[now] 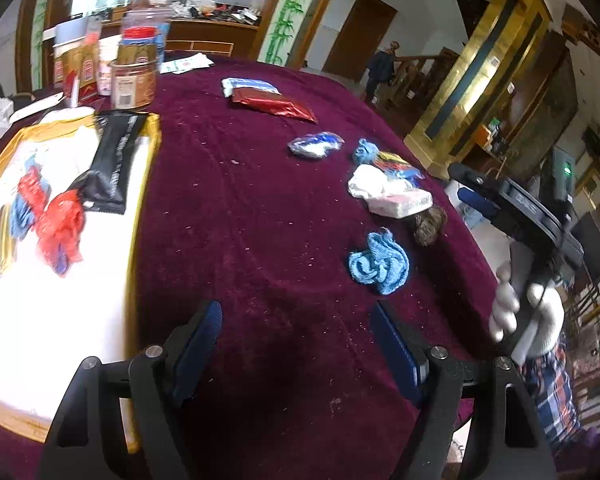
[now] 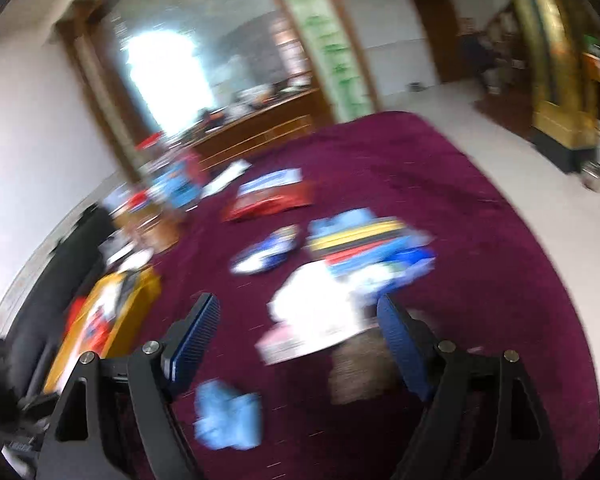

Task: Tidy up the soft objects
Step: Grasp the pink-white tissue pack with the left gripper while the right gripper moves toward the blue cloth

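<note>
Beside blue cloth [image 1: 378, 262]: brown clump [image 1: 430, 225].

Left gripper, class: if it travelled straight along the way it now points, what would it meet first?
Probably the bare maroon velvet tablecloth. The open left gripper holds nothing; the crumpled light-blue knitted cloth lies to its right, though depth is unclear.

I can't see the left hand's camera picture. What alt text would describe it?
The left gripper hangs open and empty over a dark red tablecloth, with a crumpled blue cloth lying just ahead. To the left, a gold-edged white tray holds red and blue soft items and a black packet; at right, a white-gloved hand holds the other gripper.
</note>
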A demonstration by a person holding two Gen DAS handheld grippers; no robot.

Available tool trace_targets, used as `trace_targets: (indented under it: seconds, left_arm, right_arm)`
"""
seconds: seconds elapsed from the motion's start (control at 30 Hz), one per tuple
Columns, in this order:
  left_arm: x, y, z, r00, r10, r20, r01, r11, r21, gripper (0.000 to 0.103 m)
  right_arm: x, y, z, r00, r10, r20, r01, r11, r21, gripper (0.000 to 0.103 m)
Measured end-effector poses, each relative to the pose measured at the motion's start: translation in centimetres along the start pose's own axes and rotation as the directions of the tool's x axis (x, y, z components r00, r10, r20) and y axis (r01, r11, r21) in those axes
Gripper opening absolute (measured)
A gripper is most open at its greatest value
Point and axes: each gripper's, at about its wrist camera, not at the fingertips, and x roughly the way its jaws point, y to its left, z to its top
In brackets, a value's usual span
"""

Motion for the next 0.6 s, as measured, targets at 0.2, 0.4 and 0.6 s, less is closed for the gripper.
trace_targets:
  seconds: [0.2, 0.4, 0.6]
  left_arm:
    - [2.9, -3.2, 2.3, 0.999, -0.017, -0.037, 0.019, 0.998, 0.054, 0.08]
    - [7.0, -8.6, 5.5, 1.0, 0.009, -0.027, -0.003, 0.977, 0.211, 0.08]
    - [12.0, -15.1, 6.7, 0.992, 0.114, 0.047, -0.12, 0.816, 0.566, 0.08]
  right_arm:
    - [2.0, -5.7, -0.2, 0.999, -0.041, 0.004, 0.04, 0.987, 0.153, 0.08]
    - [2.0, -7.2, -0.2, 0.999, -0.033, 0.018, 0.029, 0.979, 0.2, 0.08]
    - [1.3, -8.6, -0.2, 0.997, -0.064, 0.036, 0.053, 0.967, 0.248, 0.08]
